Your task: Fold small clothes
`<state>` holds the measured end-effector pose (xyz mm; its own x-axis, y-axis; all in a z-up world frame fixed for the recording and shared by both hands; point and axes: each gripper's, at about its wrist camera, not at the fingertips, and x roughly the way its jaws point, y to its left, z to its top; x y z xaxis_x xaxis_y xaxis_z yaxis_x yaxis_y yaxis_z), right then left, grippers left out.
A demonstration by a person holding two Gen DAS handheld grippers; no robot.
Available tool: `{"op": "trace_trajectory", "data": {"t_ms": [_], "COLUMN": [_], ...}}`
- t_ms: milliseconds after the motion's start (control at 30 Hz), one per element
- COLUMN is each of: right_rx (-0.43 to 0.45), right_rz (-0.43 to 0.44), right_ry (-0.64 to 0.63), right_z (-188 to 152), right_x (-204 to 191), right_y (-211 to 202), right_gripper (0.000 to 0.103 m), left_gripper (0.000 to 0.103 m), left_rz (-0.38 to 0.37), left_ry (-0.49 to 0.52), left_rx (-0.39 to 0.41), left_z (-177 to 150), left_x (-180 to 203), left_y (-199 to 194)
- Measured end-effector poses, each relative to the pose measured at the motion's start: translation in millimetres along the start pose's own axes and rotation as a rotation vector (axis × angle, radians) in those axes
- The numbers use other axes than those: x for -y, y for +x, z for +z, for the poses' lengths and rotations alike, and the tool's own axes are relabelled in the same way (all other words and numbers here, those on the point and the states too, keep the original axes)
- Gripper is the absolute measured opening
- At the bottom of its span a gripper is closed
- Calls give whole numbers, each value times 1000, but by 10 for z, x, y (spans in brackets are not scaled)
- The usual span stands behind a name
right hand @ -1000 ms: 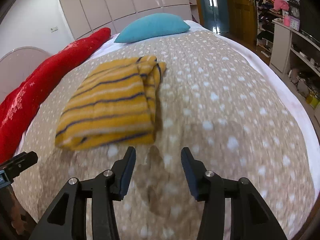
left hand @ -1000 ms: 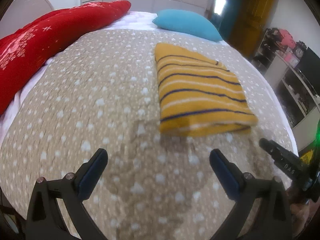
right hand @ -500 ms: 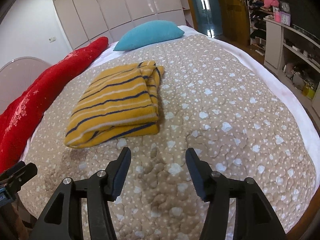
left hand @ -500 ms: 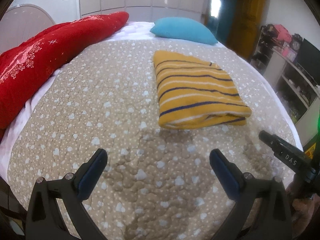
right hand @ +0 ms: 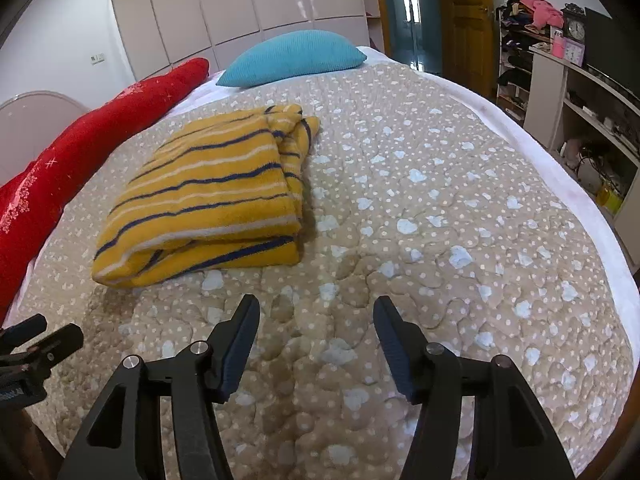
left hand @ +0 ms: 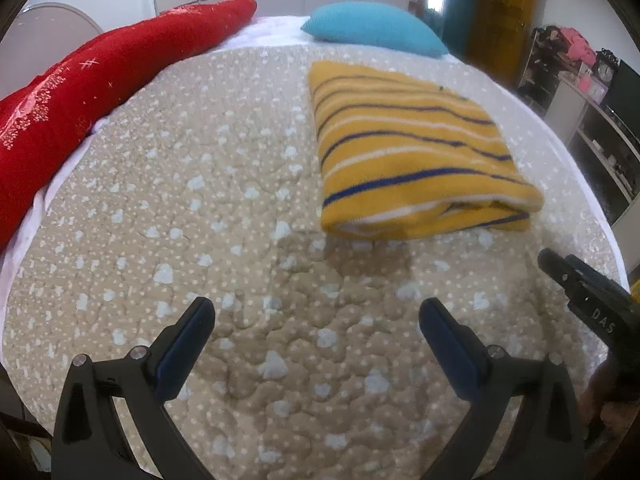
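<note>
A yellow garment with navy and white stripes (left hand: pixel 412 152) lies folded into a thick rectangle on the beige spotted bedspread (left hand: pixel 240 208). It also shows in the right wrist view (right hand: pixel 208 204), left of centre. My left gripper (left hand: pixel 316 316) is open and empty, held above the bedspread short of the garment's near edge. My right gripper (right hand: pixel 316 312) is open and empty, to the right of the garment's near corner. The right gripper's tip also shows in the left wrist view (left hand: pixel 576 284), and the left gripper's tip in the right wrist view (right hand: pixel 40 344).
A long red cushion (left hand: pixel 80 96) runs along the bed's left side. A teal pillow (right hand: pixel 296 56) lies at the head. Shelves with clutter (right hand: pixel 580 92) and a wooden door (right hand: pixel 468 20) stand to the right. Wardrobe doors (right hand: pixel 240 4) line the back wall.
Both grippers have drawn back and risen away from the folded garment. The right gripper's fingers have spread wider. The garment lies still.
</note>
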<state>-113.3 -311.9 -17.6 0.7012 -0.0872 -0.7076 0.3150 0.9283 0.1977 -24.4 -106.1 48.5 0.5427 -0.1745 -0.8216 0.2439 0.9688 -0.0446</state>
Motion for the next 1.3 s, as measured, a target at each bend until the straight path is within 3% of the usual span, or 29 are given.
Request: {"op": "trace_trajectory", "data": {"t_ms": [333, 900, 1300], "right_rx": [-6, 5, 55], "right_rz": [-40, -86, -100], "right_ry": [-46, -88, -120], "right_z": [-50, -141, -231], "right_x": [-89, -196, -239], "right_y": [130, 176, 232], "right_gripper": [71, 79, 87], "left_gripper": [102, 103, 103], "left_rz": [-5, -1, -21], "left_ry": [-17, -30, -40], "left_rx": [-68, -56, 9], "left_z": [-119, -184, -263], "left_x": [-50, -63, -81], "left_y": [307, 346, 337]}}
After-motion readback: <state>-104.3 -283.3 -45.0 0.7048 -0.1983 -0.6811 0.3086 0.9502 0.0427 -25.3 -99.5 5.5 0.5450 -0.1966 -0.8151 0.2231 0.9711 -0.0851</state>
